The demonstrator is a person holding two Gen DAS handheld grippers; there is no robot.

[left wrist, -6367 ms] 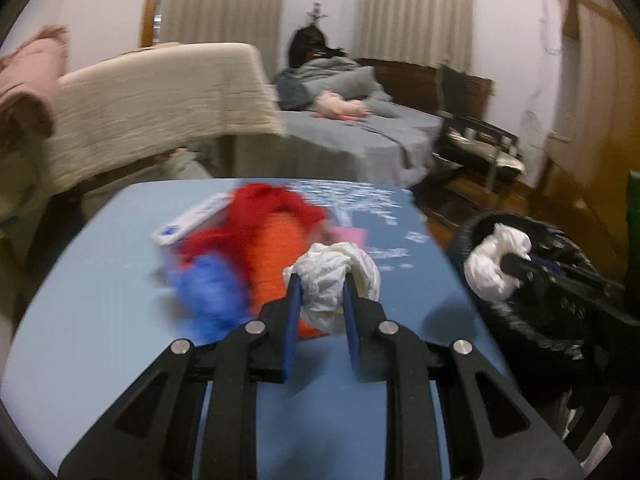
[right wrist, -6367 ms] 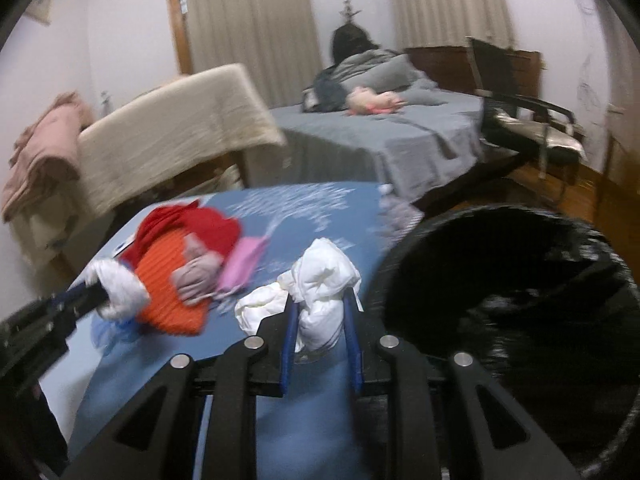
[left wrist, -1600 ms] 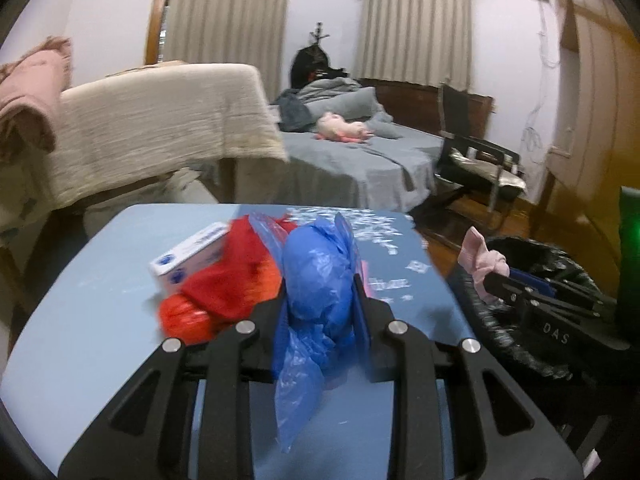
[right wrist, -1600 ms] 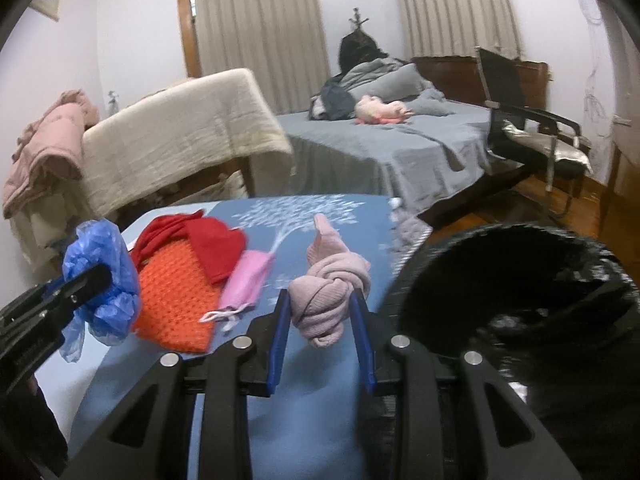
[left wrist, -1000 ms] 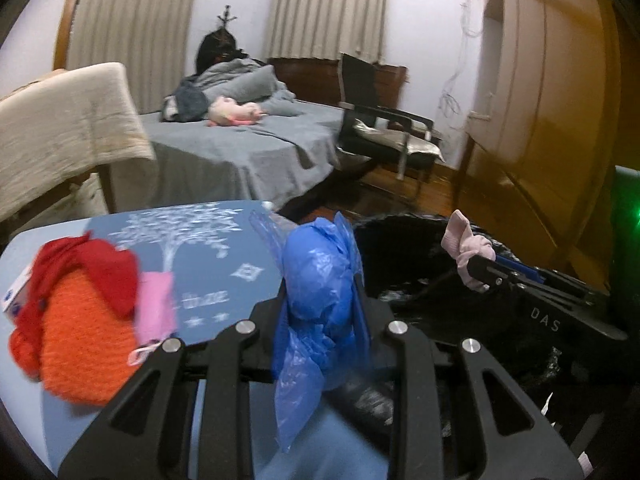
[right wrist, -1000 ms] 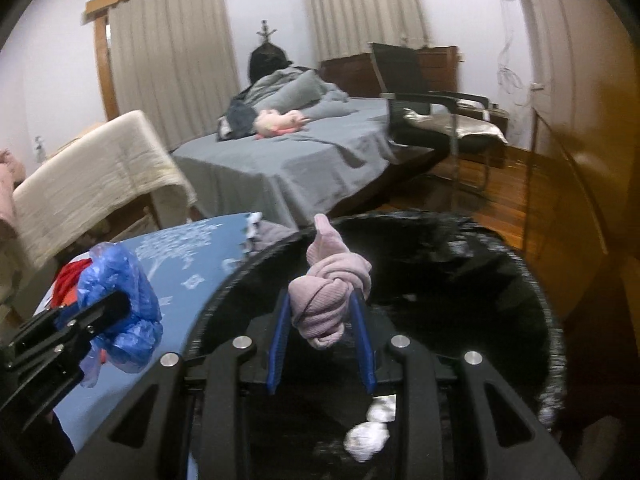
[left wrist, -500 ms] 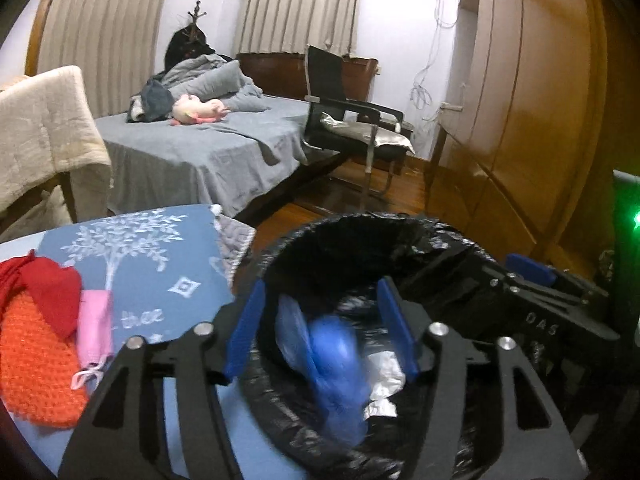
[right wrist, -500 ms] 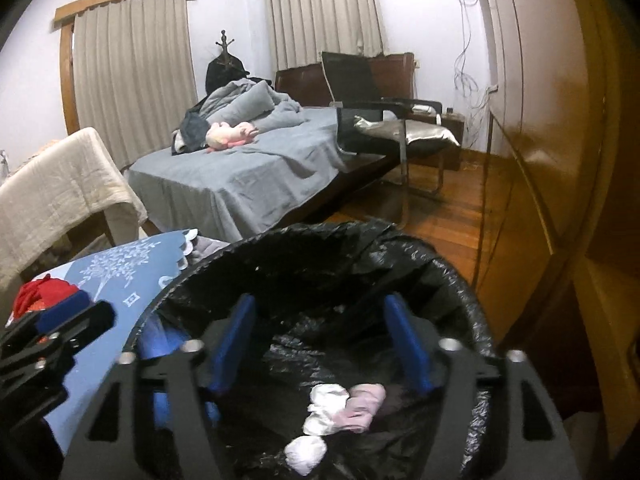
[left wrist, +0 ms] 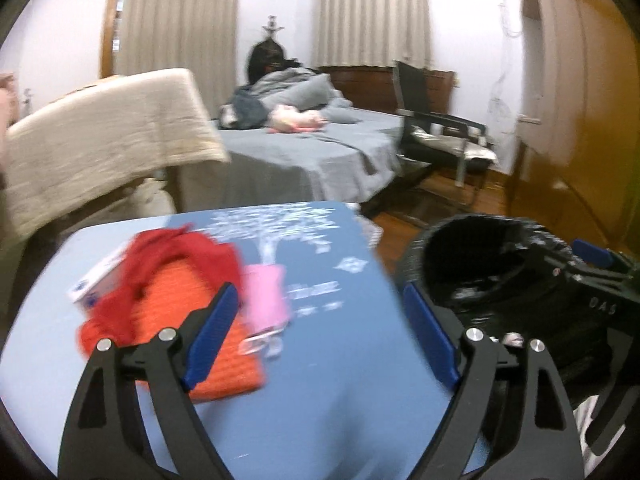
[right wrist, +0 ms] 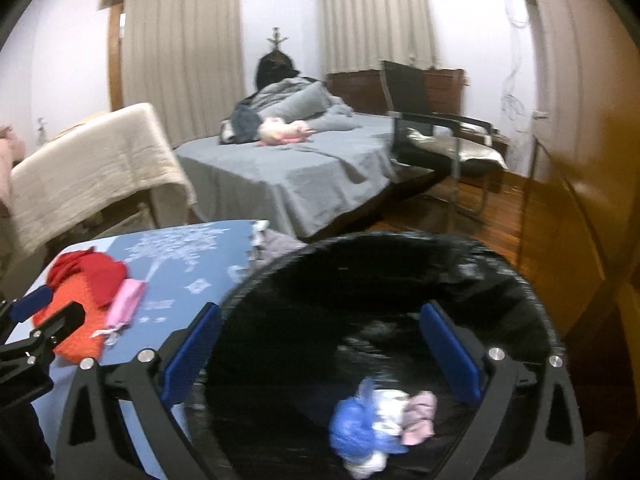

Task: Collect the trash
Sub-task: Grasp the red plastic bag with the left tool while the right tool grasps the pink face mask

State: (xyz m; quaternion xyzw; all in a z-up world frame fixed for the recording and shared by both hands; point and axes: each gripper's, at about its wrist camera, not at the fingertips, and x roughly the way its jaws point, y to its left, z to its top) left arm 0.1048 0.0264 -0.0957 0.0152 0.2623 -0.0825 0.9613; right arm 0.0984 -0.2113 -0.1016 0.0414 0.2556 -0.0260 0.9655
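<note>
My left gripper hangs over the blue table, its jaws opening wide with nothing between them. Under its left finger lie an orange knitted piece, a red cloth, a pink mask and a white box. My right gripper is above the black-lined bin, jaws also opening and empty. At the bottom of the bin lie a blue plastic bag, white tissue and a pink sock.
The bin stands off the table's right edge, with the right gripper over it. Beyond the table are a grey bed, a black chair, a beige-draped piece of furniture and a wooden wardrobe on the right.
Both grippers opened; the blue bag and the pink sock dropped into the bin. The left gripper has since swung back left over the table, while the right stays above the bin.
</note>
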